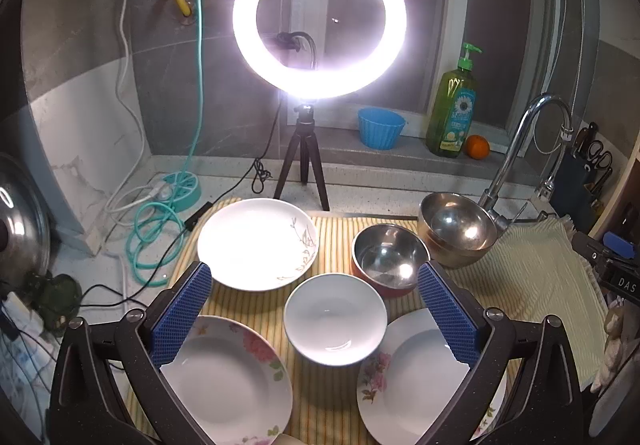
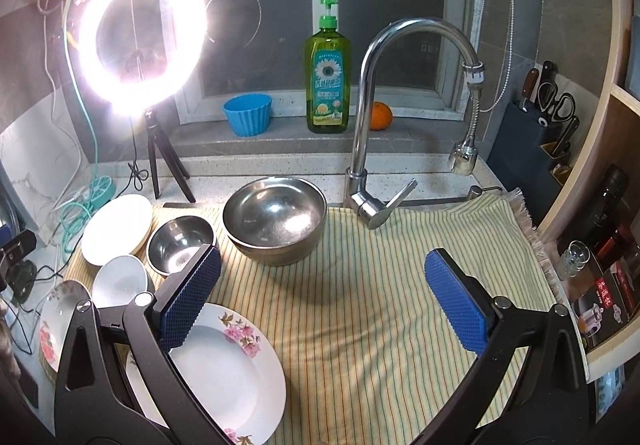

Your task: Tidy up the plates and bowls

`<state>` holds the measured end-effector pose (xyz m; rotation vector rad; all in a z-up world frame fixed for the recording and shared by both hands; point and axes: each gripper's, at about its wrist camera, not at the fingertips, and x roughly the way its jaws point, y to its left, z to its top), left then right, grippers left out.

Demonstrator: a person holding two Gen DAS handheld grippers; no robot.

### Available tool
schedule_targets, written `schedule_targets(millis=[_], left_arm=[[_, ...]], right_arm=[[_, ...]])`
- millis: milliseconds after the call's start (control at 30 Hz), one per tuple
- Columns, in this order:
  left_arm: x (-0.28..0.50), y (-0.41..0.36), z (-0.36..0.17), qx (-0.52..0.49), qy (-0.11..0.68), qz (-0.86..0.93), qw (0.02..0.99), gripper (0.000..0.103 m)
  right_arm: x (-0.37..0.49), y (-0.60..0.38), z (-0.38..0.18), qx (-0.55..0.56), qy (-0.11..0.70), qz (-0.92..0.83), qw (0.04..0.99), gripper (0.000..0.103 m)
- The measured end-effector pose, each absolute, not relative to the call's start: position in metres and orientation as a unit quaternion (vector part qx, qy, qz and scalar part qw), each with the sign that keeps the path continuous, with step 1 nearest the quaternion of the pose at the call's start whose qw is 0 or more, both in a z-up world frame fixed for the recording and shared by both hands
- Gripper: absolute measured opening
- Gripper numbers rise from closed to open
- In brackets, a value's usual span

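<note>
My left gripper (image 1: 314, 285) is open above a white bowl (image 1: 335, 319) on the striped cloth (image 1: 540, 277), holding nothing. Around the bowl lie a leaf-patterned white plate (image 1: 258, 243), a flowered plate (image 1: 228, 381) at lower left and another flowered plate (image 1: 420, 377) at lower right. A small steel bowl (image 1: 390, 259) and a large steel bowl (image 1: 458, 229) stand behind. My right gripper (image 2: 322, 277) is open and empty over the bare cloth (image 2: 380, 317). Its left finger overlaps a flowered plate (image 2: 232, 369). The large steel bowl (image 2: 276, 219), small steel bowl (image 2: 180, 241), white bowl (image 2: 120, 281) and white plate (image 2: 118, 227) lie farther left.
A lit ring light on a tripod (image 1: 302, 165) stands behind the dishes, with cables (image 1: 156, 229) to its left. The faucet (image 2: 372, 117) rises over the cloth's back edge. A soap bottle (image 2: 328, 73), blue cup (image 2: 248, 115) and orange (image 2: 381, 116) sit on the sill. A knife block (image 2: 536, 133) stands right.
</note>
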<state>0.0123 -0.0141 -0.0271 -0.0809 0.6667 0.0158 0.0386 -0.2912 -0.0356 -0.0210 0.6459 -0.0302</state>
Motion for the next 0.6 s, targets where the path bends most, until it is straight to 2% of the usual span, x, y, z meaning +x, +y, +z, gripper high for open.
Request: schedule_targets(millis=[500, 600], left_arm=[[0.010, -0.014, -0.070, -0.059, 0.405, -0.005, 0.913, 0.102], [0.008, -0.014, -0.082, -0.068, 0.430, -0.012, 0.900, 0.093]], right_arm=[[0.048, -0.290, -0.069, -0.014, 0.343, 0.033, 0.939, 0.103], [0.053, -0.291, -0.079, -0.017, 0.366, 0.038, 0.930, 0.103]])
